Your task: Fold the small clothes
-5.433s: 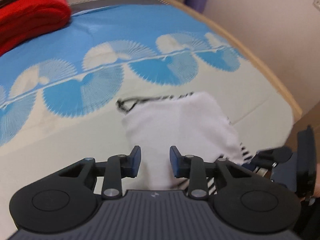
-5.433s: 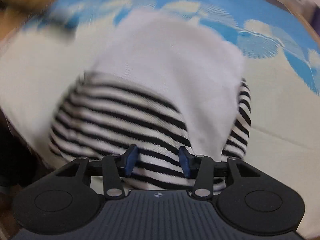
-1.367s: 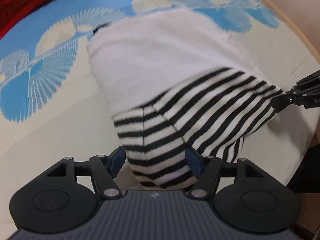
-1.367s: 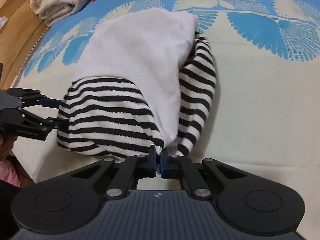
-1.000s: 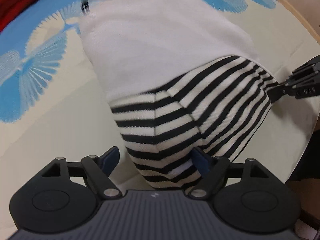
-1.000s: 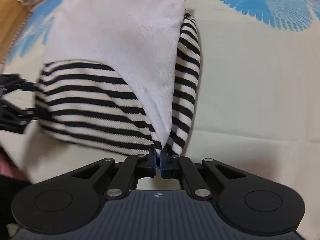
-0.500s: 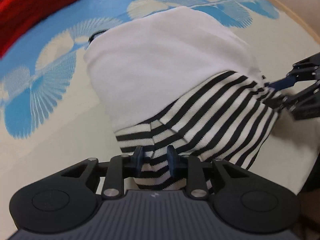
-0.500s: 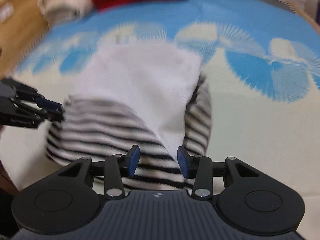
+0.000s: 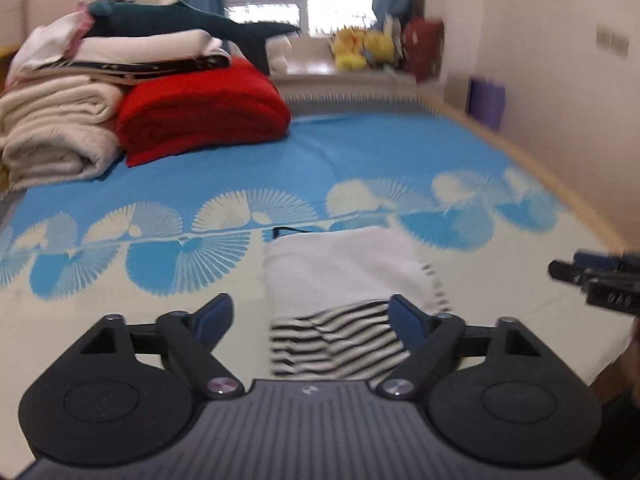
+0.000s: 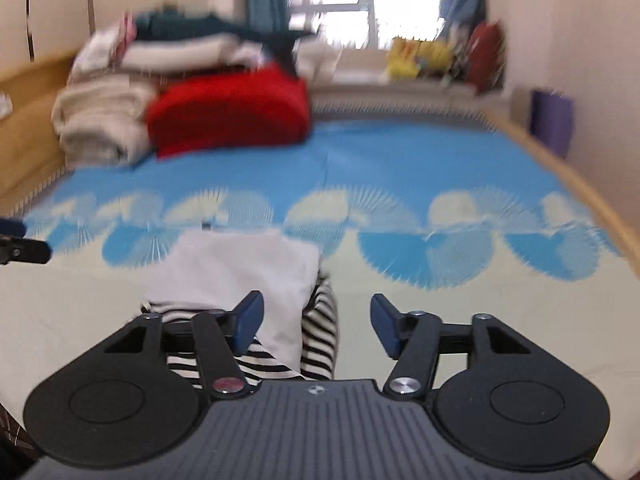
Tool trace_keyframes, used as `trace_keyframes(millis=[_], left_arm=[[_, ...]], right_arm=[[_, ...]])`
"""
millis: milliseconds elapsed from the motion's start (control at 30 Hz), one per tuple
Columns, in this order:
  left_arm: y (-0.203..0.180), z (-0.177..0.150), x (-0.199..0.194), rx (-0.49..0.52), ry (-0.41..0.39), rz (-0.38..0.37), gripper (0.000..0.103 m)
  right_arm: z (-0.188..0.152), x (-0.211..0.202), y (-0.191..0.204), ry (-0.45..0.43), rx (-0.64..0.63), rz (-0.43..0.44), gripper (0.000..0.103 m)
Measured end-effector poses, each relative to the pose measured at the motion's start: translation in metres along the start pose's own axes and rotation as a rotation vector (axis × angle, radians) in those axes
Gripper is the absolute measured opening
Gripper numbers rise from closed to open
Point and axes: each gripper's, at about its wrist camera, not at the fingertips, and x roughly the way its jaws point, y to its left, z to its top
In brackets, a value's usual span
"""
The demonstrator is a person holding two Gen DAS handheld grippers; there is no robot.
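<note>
Left wrist view first: at the far left we see a stack of cream blankets (image 9: pixel 56 136) with folded linens on top, and beside it a red blanket (image 9: pixel 204 116), both at the far end of the blue and cream bedspread (image 9: pixel 360 152). Nearer, our left gripper (image 9: pixel 308 316) has just been opening and its blue fingers (image 9: pixel 212 316) stand spread wide, pinching nothing. The folded garment (image 9: pixel 340 272), white on top with black-and-white stripes at its near edge, lies flat on the cream part of the spread, beyond and below the fingers and toward the right one; its striped edge shows in the gap between them, but the pads do not touch it. At the right edge the tip of our right gripper (image 9: pixel 592 276) pokes in, apart from the cloth.

Right wrist view, much blurred: the left gripper's tip (image 10: pixel 20 246) shows at the left edge. The same garment (image 10: pixel 244 268) lies behind our left-hand finger (image 10: pixel 250 320), its striped fold reaching partly into the gap. Our right gripper (image 10: pixel 316 322) has also just been opening; its fingers are parted and hold nothing, with bare cream spread (image 10: pixel 440 312) behind the right-hand finger. Far right, a purple bin (image 10: pixel 552 120) stands by the wall.
</note>
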Motion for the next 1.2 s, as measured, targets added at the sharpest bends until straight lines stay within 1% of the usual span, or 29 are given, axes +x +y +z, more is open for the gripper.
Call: trace_keyframes(millis=[33,67,100,133,167,200,233,300,333,367,400,467,533,567,600,633,667,700,733,833,900,933,967,1033,1067,1133,1200], left_arm=[[-0.005,-0.011,-0.009,-0.046,-0.019,0.003,0.101],[-0.011,-0.025,-0.015,-0.090,-0.044,0.003,0.101],[-0.019,-0.039,-0.017,-0.100,-0.039,0.003,0.101],[-0.027,-0.048,-0.014,-0.075,0.005,0.015,0.100],[-0.037,-0.052,-0.012,-0.050,0.043,0.033,0.097],[-0.043,-0.054,-0.015,-0.049,0.035,0.042,0.097],[-0.046,-0.056,-0.020,-0.054,0.003,0.041,0.097],[-0.053,-0.059,-0.026,-0.016,-0.022,0.044,0.097],[-0.055,-0.062,-0.026,-0.008,-0.026,0.068,0.098],[-0.054,-0.061,-0.024,-0.015,-0.026,0.088,0.098],[-0.053,-0.060,-0.024,-0.037,-0.021,0.086,0.098],[-0.049,-0.059,-0.020,-0.071,-0.005,0.071,0.099],[-0.049,-0.059,-0.014,-0.061,0.007,0.119,0.101],[-0.050,-0.060,-0.010,-0.045,0.018,0.146,0.101],[-0.049,-0.061,-0.006,-0.034,0.033,0.159,0.101],[-0.048,-0.062,-0.001,-0.027,0.049,0.164,0.101],[-0.046,-0.063,0.003,-0.027,0.064,0.165,0.101],[-0.045,-0.064,0.007,-0.036,0.080,0.165,0.101],[-0.042,-0.065,0.012,-0.053,0.099,0.163,0.101],[-0.034,-0.066,0.023,-0.106,0.145,0.174,0.101],[-0.032,-0.066,0.028,-0.137,0.167,0.177,0.101],[-0.031,-0.066,0.030,-0.151,0.175,0.176,0.101],[-0.031,-0.066,0.031,-0.161,0.182,0.174,0.101],[-0.032,-0.065,0.032,-0.175,0.189,0.164,0.101],[-0.033,-0.064,0.032,-0.184,0.189,0.157,0.101],[-0.034,-0.063,0.032,-0.196,0.190,0.145,0.102],[-0.037,-0.063,0.034,-0.198,0.193,0.140,0.102]], right_arm=[[-0.004,-0.013,0.000,-0.022,0.029,-0.006,0.063],[-0.010,-0.024,0.001,-0.037,0.058,-0.007,0.065],[-0.014,-0.031,0.002,-0.042,0.076,-0.011,0.065],[-0.018,-0.037,0.004,-0.037,0.086,-0.020,0.065],[-0.021,-0.042,0.007,-0.023,0.088,-0.032,0.065],[-0.021,-0.048,0.008,-0.010,0.083,-0.040,0.065],[-0.017,-0.054,0.013,-0.008,0.075,-0.044,0.065],[-0.010,-0.075,0.026,-0.035,0.042,-0.035,0.066],[-0.006,-0.082,0.031,-0.041,0.017,-0.039,0.069],[-0.002,-0.087,0.036,-0.042,-0.010,-0.049,0.072],[0.001,-0.091,0.040,-0.045,-0.028,-0.055,0.073],[0.005,-0.097,0.042,-0.057,-0.033,-0.031,0.076],[0.000,-0.096,0.037,-0.065,-0.016,-0.005,0.081],[-0.007,-0.090,0.032,-0.063,0.003,0.001,0.081],[-0.016,-0.080,0.025,-0.044,0.034,-0.002,0.081],[-0.022,-0.067,0.020,0.010,0.065,-0.023,0.081],[-0.024,-0.053,0.017,0.078,0.092,-0.057,0.075],[-0.023,-0.045,0.013,0.103,0.122,-0.074,0.073],[-0.021,-0.041,0.011,0.108,0.154,-0.070,0.073],[-0.015,-0.032,0.008,0.138,0.232,-0.055,0.078],[-0.013,-0.026,0.014,0.178,0.253,-0.031,0.078],[-0.013,-0.024,0.021,0.179,0.228,-0.018,0.079],[-0.012,-0.023,0.028,0.173,0.176,-0.014,0.081],[-0.015,-0.022,0.045,0.178,0.050,-0.045,0.082],[-0.016,-0.022,0.050,0.177,0.007,-0.047,0.082],[-0.018,-0.026,0.058,0.151,-0.059,-0.033,0.082],[-0.021,-0.026,0.060,0.144,-0.089,-0.039,0.083]])
